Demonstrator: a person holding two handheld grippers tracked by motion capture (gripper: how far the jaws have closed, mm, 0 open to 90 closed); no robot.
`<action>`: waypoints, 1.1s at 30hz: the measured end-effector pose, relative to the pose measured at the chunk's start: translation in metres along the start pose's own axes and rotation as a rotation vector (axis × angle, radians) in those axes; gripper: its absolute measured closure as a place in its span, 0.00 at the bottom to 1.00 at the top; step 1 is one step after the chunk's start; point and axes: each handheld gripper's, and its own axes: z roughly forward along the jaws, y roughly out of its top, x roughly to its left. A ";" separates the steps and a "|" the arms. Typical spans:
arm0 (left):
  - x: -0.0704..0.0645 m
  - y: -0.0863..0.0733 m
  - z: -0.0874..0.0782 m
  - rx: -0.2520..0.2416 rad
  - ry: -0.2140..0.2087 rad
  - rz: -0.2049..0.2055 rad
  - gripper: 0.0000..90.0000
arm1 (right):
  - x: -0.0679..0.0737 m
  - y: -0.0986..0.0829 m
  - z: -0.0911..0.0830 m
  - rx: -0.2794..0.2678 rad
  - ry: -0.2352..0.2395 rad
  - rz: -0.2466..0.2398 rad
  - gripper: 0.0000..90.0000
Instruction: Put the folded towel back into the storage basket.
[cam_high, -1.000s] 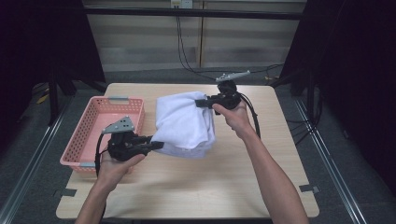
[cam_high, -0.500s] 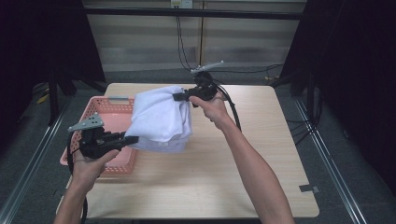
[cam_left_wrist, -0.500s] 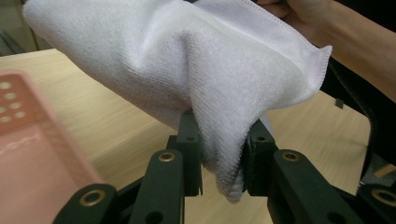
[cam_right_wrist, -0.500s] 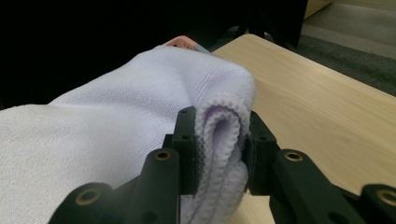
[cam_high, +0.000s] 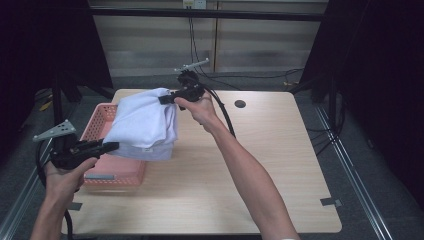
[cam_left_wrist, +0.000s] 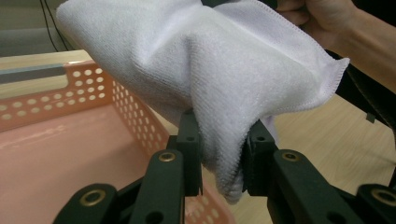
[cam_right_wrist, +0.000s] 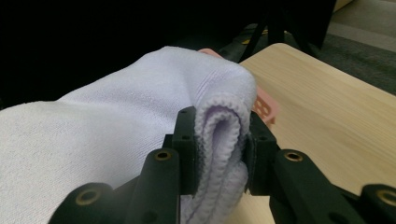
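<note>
White towel (cam_high: 145, 122) between both hand-held grippers.

The white terry-cloth towel (cam_high: 145, 125) is folded into several layers and hangs in the air, not lying flat. It is held at two places: one folded corner at about 1 o'clock of the cloth, and one lower corner at about 8 o'clock. Between these two places the cloth sags in soft folds, with a stitched hem along its edge. It hangs over the right wall of the pink perforated plastic basket (cam_high: 102, 117), which stands at 9 o'clock on the table.
</note>
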 end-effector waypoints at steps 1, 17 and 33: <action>0.005 -0.001 -0.004 0.005 0.006 -0.004 0.81 | 0.001 0.001 0.003 0.006 -0.001 0.000 0.79; 0.046 -0.020 -0.052 -0.008 0.106 -0.076 0.81 | 0.029 0.020 0.075 0.065 0.023 -0.015 0.79; 0.075 -0.051 -0.044 0.121 0.209 -0.128 0.81 | 0.035 -0.011 0.128 0.090 -0.059 0.039 0.79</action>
